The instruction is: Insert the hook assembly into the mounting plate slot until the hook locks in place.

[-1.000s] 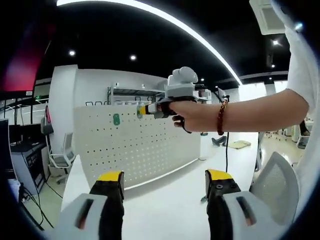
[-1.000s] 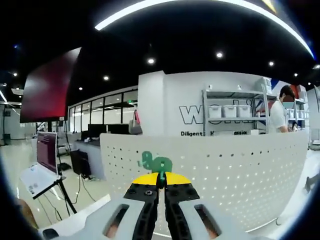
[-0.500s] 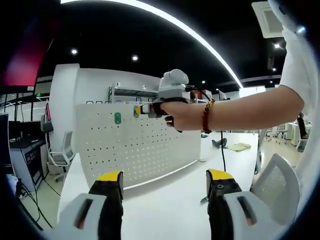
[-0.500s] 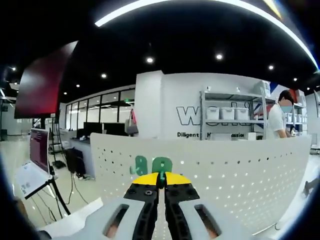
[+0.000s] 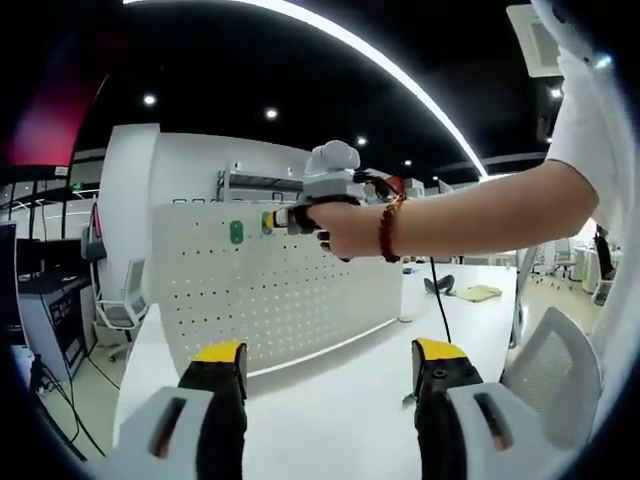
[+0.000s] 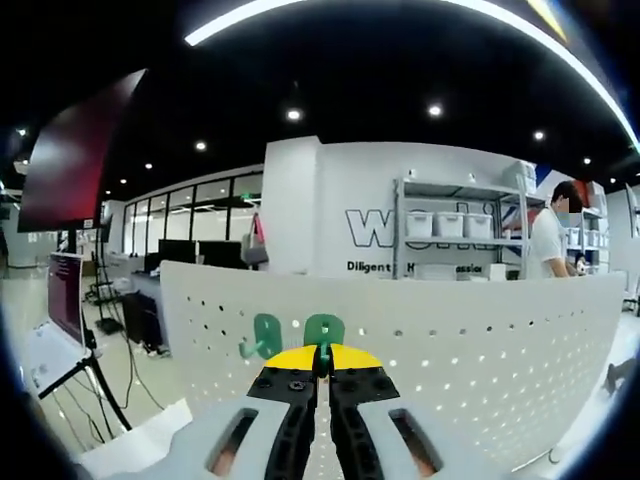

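A white pegboard mounting plate (image 5: 290, 290) stands upright on the table, and I see it up close as the pegboard (image 6: 460, 345). One green hook (image 5: 235, 232) hangs on it near the top; this mounted hook (image 6: 262, 336) sits just left of my right jaws. My right gripper (image 6: 321, 352) is shut on a second green hook (image 6: 325, 329), held close to the board's face. A person's hand carries that right gripper (image 5: 268, 220) at the board's upper edge. My left gripper (image 5: 330, 355) stands open and holds nothing, low over the table and well back from the board.
The white table (image 5: 340, 410) runs under the board. An office chair (image 5: 125, 310) stands at the far left, a grey chair back (image 5: 555, 370) at the right. Shelves with bins (image 6: 450, 225) and a standing person (image 6: 548, 240) lie behind the board.
The right gripper has moved left along the board's top, closer to the mounted hook. The two green hooks now appear side by side. The left gripper has barely moved.
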### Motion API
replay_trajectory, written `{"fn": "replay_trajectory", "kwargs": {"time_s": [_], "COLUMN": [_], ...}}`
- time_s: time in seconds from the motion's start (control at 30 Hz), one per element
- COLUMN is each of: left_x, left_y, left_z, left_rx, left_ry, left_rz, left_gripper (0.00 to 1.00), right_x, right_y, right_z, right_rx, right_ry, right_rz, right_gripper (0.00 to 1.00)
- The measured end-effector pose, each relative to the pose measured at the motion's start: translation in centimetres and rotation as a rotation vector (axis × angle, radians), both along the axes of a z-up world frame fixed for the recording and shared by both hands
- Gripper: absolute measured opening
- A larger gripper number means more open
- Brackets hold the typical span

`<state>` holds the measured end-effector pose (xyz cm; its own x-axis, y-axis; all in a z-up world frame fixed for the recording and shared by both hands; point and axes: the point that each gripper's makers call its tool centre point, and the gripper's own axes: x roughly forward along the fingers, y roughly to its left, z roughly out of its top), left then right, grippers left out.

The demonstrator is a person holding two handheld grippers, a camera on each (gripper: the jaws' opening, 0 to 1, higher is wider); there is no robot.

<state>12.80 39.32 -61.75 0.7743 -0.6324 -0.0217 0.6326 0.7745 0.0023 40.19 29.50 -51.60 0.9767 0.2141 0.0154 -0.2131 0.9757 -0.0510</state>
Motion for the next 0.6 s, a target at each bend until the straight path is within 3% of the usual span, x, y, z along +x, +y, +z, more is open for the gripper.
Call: {"fn": "replay_trajectory", "kwargs": {"time_s": [0.6], "left_x": [0.3], "left_y": [1.0], "left_z": [0.0], "left_rx": [0.002], "left_ry": [0.0], "left_rz": [0.019], "left_gripper": [0.68], "right_x": [1.7], "right_y": [-0.1], "right_z": [-0.7], "right_rx": [-0.011], "right_ry": [0.014], "right_rz": [-0.03], "right_gripper": [0.01]}}
